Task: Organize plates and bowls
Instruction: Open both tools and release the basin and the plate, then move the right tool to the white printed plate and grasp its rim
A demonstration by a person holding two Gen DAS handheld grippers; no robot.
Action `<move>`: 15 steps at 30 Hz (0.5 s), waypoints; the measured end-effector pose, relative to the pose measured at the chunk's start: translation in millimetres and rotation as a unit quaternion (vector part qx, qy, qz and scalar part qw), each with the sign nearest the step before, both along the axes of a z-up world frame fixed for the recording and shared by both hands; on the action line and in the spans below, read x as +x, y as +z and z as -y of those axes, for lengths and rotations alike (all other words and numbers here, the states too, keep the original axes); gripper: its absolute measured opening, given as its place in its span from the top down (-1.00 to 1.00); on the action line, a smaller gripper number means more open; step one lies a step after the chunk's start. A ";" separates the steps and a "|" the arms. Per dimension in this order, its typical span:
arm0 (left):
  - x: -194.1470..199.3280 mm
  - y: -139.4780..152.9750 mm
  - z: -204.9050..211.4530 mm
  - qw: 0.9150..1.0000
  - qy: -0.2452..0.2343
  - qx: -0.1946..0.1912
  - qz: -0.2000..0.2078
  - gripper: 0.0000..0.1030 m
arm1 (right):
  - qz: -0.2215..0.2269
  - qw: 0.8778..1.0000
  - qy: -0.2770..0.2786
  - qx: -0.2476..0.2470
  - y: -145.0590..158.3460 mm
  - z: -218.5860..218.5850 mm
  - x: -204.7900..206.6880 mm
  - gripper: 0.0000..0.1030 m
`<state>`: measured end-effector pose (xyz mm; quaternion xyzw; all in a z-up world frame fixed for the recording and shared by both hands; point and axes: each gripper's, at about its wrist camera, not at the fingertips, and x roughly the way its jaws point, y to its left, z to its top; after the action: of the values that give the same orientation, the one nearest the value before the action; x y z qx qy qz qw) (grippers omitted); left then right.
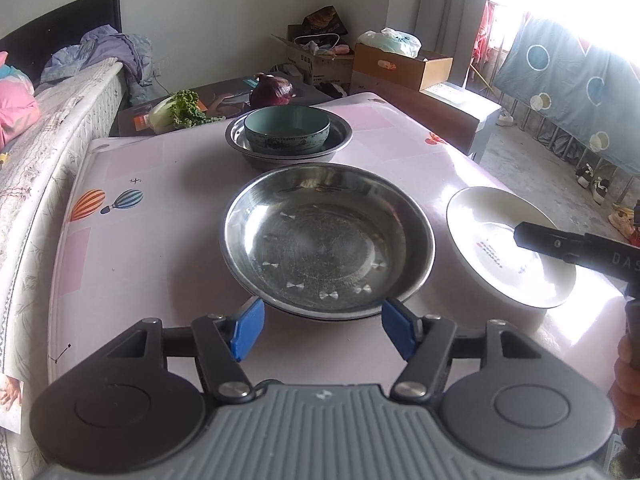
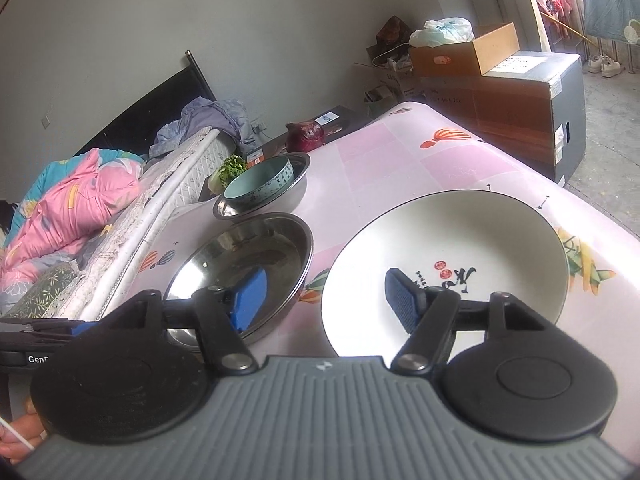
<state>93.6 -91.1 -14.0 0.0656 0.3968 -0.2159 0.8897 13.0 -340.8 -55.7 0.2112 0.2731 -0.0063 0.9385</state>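
Note:
A steel plate (image 1: 328, 236) lies in the middle of the pink table, and my left gripper (image 1: 322, 330) stands open just short of its near rim, touching nothing. Behind it a teal bowl (image 1: 287, 128) sits inside a steel bowl (image 1: 240, 136). To the right lies a white plate (image 1: 508, 248) with red and black marks. In the right wrist view my right gripper (image 2: 326, 300) is open above the white plate (image 2: 444, 264): one finger hangs over that plate, the other over the steel plate (image 2: 240, 264). The pads press on nothing.
A red cabbage (image 1: 272, 90) and leafy greens (image 1: 176, 110) lie on a low stand beyond the table's far edge. A bed (image 1: 40, 140) runs along the left side. Cardboard boxes (image 1: 400, 66) stand at the back right. A hand (image 1: 624, 384) shows at the right edge.

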 end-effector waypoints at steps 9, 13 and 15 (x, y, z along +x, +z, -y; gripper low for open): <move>-24.4 -15.4 61.0 0.997 -0.066 -0.032 -0.016 -0.43 | 0.009 0.998 -0.055 -0.024 -0.5 57.1 -60.7 -0.48; -20.5 -22.1 90.2 0.995 -0.078 -0.064 -0.026 -0.43 | 0.010 0.997 -0.071 -0.027 -7.3 94.8 -71.9 -0.48; -16.9 -28.7 106.7 0.995 -0.079 -0.064 -0.025 -0.43 | 0.012 0.997 -0.071 -0.022 -11.3 111.0 -70.0 -0.48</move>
<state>76.7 -197.8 -42.7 0.0340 0.3981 -0.3118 0.8621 -57.0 -451.8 -66.9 0.2090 0.2460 -0.0762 0.9434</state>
